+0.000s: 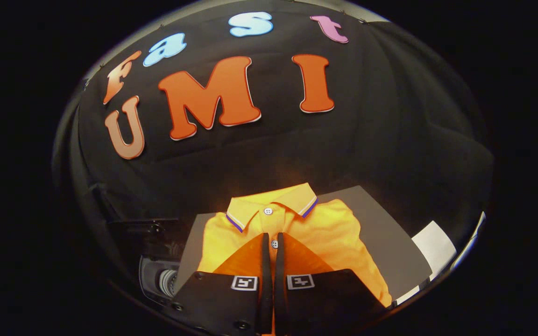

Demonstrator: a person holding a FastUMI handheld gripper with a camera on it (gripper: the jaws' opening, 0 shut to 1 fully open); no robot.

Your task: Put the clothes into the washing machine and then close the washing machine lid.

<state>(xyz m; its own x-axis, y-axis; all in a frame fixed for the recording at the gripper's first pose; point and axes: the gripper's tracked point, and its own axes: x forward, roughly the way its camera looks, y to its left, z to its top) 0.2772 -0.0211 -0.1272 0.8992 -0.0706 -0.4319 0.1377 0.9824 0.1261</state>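
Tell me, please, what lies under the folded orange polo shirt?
The orange polo shirt lies on a flat grey board, whose bare part shows beside and beyond it. The gripper, fingers nearly together, stands over the shirt's placket. What the shirt covers cannot be seen.

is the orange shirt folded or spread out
Folded: the orange shirt lies in a neat rectangle, collar on top, under the nearly shut gripper.

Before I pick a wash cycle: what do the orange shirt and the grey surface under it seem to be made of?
The orange polo shirt looks like soft matte knit fabric, likely cotton or a blend: it folds softly, with a ribbed striped collar and plastic-looking buttons. The grey surface looks flat, rigid and matte, maybe board or laminate. The gripper sits nearly closed over the placket.
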